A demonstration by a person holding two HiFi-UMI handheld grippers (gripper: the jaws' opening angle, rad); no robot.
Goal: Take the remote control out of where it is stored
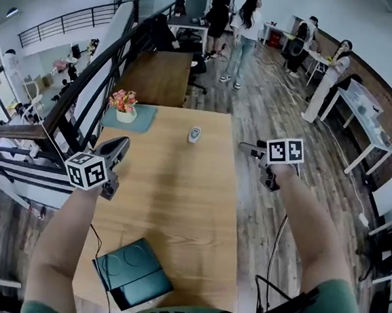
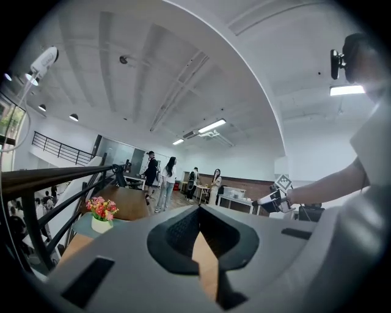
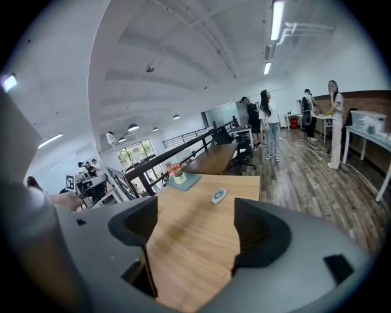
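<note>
A small white remote control (image 1: 194,134) lies flat on the bare wooden table (image 1: 168,204), toward its far end; it also shows in the right gripper view (image 3: 219,196). My left gripper (image 1: 120,144) hovers over the table's left edge, well short of the remote, and its jaws (image 2: 198,211) are shut with nothing between them. My right gripper (image 1: 244,148) hangs at the table's right edge, level with the remote and to its right. Its jaws (image 3: 195,223) stand open and empty, pointing across the tabletop.
A pot of pink flowers (image 1: 123,105) stands on a teal mat (image 1: 141,119) at the far left corner. A closed dark teal case (image 1: 131,273) lies near the front edge. A black railing (image 1: 86,81) runs along the left. Several people (image 1: 245,27) stand far behind.
</note>
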